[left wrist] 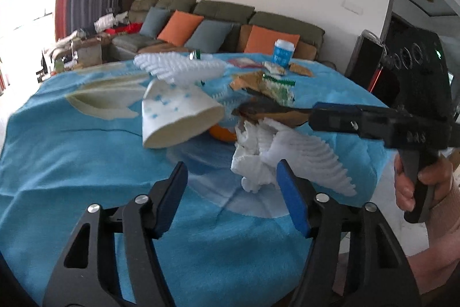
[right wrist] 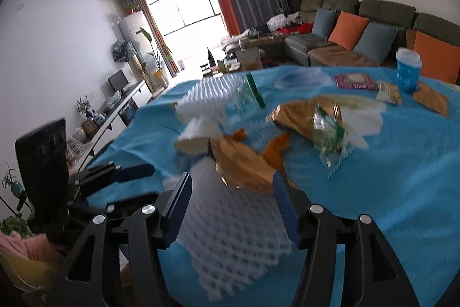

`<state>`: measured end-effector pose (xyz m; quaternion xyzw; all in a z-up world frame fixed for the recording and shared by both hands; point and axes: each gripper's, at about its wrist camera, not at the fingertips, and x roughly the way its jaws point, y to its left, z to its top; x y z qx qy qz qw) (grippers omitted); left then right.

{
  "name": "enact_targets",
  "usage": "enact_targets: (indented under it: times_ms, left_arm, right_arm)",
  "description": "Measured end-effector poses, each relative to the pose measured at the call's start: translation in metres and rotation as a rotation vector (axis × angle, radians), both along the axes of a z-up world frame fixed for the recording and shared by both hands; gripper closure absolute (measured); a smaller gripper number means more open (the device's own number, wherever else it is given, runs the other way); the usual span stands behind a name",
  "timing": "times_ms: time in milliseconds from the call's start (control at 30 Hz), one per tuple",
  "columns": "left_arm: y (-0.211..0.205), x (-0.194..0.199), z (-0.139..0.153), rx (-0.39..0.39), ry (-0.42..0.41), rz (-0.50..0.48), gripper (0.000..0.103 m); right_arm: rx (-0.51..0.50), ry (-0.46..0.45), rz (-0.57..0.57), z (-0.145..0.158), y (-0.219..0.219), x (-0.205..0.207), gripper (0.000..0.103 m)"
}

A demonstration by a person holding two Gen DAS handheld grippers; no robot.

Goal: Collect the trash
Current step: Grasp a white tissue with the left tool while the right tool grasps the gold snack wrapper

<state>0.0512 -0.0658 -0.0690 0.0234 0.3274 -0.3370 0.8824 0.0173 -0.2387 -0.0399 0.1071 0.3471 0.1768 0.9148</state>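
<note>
A: Why does the left gripper (left wrist: 231, 177) stand spread and empty above the bench (left wrist: 72, 157)?

B: I judge it is lining up on the crumpled tissue (left wrist: 250, 163), just past its tips. The right gripper (right wrist: 231, 189) is open too, straddling the white foam net (right wrist: 230, 235), pads off it.

A: What's unclear?

B: Blur smears the wrappers (right wrist: 316, 117) and tipped paper cup (left wrist: 178, 117); no bin shows.

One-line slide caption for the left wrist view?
Open left gripper over tissue, foam net and tipped cup.
</note>
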Motion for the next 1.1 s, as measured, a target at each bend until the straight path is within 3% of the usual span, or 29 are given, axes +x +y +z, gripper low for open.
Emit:
enact_targets:
  times_ms: [133,300,533,633,1033,1100]
  left_arm:
    - [-0.005,0.009,-0.008,0.019,0.032,0.001,0.05]
    - [-0.014,0.018,-0.016,0.033,0.07,-0.024,0.059]
    - [-0.024,0.027,-0.026,0.025,0.124,-0.041,0.09]
    - [-0.021,0.028,-0.024,0.02,0.115,-0.033,0.096]
    - [0.01,0.025,-0.009,-0.002,0.072,0.041,0.099]
    - [0.016,0.023,-0.007,-0.004,0.064,0.049,0.099]
  right_arm:
    - [-0.013,0.031,0.017,-0.013,0.001,-0.003,0.039]
    - [-0.02,0.055,0.03,-0.022,0.004,-0.005,0.038]
    - [-0.011,0.064,0.039,-0.026,0.002,-0.006,0.04]
    - [0.0,0.059,0.031,-0.024,-0.002,-0.008,0.04]
    - [-0.058,0.058,0.037,-0.025,0.007,-0.01,0.036]
    - [-0.075,0.066,0.037,-0.027,0.009,-0.009,0.043]
